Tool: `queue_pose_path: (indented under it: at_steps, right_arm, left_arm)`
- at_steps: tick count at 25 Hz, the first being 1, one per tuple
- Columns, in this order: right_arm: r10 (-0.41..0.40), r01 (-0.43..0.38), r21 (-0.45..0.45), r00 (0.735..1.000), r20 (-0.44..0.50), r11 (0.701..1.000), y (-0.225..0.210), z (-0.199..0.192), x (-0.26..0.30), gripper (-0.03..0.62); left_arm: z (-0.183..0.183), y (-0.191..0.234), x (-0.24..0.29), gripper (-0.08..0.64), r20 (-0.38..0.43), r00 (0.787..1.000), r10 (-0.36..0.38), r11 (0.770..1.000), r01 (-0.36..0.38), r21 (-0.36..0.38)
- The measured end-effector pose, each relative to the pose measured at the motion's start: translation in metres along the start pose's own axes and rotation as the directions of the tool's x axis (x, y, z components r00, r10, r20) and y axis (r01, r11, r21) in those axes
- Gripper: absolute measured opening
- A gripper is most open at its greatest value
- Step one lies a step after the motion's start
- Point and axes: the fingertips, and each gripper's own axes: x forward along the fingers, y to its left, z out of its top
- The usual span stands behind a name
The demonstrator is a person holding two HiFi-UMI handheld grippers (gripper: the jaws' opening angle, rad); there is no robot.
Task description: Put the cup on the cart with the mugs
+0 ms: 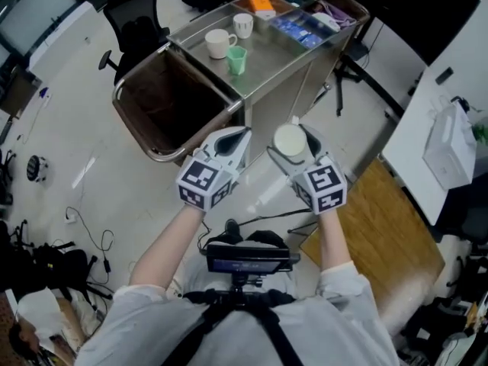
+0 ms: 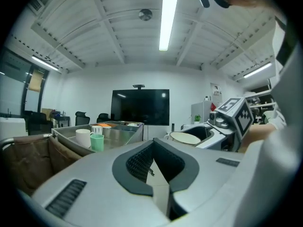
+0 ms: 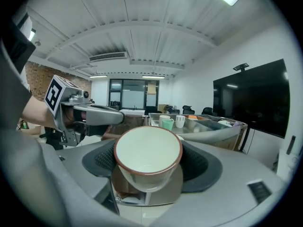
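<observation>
My right gripper (image 1: 292, 144) is shut on a white cup with a brown rim (image 1: 289, 139), held upright in the air in front of the steel cart (image 1: 284, 61). In the right gripper view the cup (image 3: 147, 151) sits between the dark pads, mouth toward the camera. On the cart top stand a white mug (image 1: 219, 43), a second white mug (image 1: 243, 25) and a small green cup (image 1: 237, 59). My left gripper (image 1: 231, 145) hangs beside the right one, shut and holding nothing. The left gripper view shows the same cup (image 2: 185, 137) to its right.
A brown bag in a metal frame (image 1: 171, 101) hangs off the cart's near-left end. Compartments with small items (image 1: 299, 15) fill the cart's far end. An office chair (image 1: 137, 15) stands behind, a white desk (image 1: 442, 136) at right, cables (image 1: 88, 231) on the floor.
</observation>
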Motion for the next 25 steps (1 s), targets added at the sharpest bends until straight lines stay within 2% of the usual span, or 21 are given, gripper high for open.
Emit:
queue_pose_path:
  at_steps: [2, 8, 13, 19, 25]
  right_arm:
    - [-0.024, 0.024, -0.005, 0.999, 0.027, 1.000, -0.010, 0.026, 0.015, 0.400]
    - [-0.030, 0.030, -0.007, 0.999, 0.019, 1.000, -0.050, 0.070, 0.064, 0.400]
    - [-0.006, 0.005, 0.010, 1.000, 0.025, 1.000, -0.093, 0.100, 0.117, 0.400]
    - [0.013, -0.013, 0.006, 1.000, 0.004, 1.000, -0.144, 0.129, 0.186, 0.400]
    - [0.030, -0.028, 0.036, 0.998, -0.047, 0.999, -0.181, 0.131, 0.254, 0.400]
  left_arm:
    - [0.014, 0.016, 0.010, 0.003, 0.005, 1.000, -0.016, 1.000, 0.016, 0.013]
    - [0.042, 0.054, 0.049, 0.004, 0.004, 1.000, -0.024, 1.000, 0.024, 0.017]
    - [0.053, 0.100, 0.083, 0.003, 0.005, 1.000, 0.028, 0.999, -0.027, -0.044]
    - [0.067, 0.149, 0.123, 0.003, -0.017, 0.995, 0.098, 0.994, -0.098, -0.046]
    - [0.067, 0.191, 0.161, 0.003, -0.034, 0.989, 0.145, 0.987, -0.147, -0.068]
